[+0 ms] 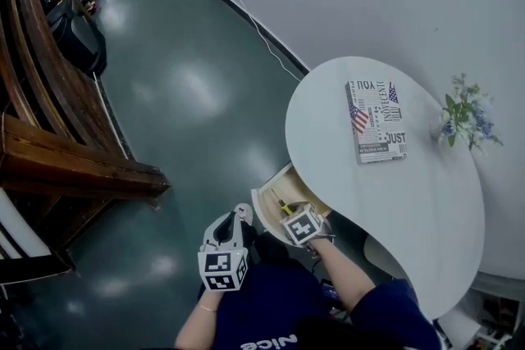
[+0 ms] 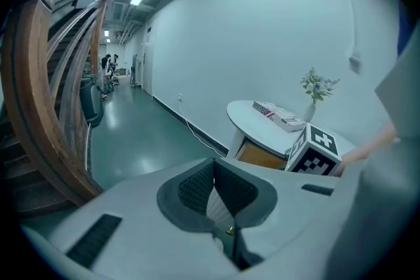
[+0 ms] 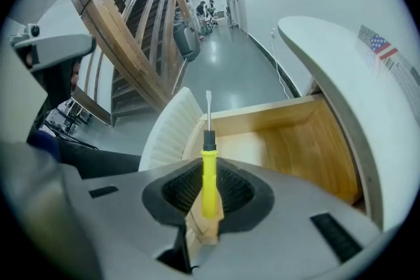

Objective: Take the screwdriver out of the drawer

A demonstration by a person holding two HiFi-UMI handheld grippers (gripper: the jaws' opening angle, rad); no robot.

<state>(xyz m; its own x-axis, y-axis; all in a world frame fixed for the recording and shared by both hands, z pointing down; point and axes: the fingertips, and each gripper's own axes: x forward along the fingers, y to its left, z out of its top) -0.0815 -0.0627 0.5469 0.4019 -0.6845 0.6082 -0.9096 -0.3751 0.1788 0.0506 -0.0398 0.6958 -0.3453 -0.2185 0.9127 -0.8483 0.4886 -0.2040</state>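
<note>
The right claw (image 3: 207,192) grips the yellow handle of the screwdriver (image 3: 209,167), its shaft pointing out ahead over the open wooden drawer (image 3: 289,141) under the round white worktop (image 1: 385,193). I judge this to be the lift-out step. The left claw (image 2: 214,193) is closed on nothing. The next move calls for carrying the tool clear of the drawer's front wall without slackening the grip.

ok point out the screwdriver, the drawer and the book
screwdriver (image 3: 209,170): right gripper view, on its yellow handle
drawer (image 3: 285,143): right gripper view, on its bare wooden inside
book (image 1: 376,120): head view, middle of its cover
</note>
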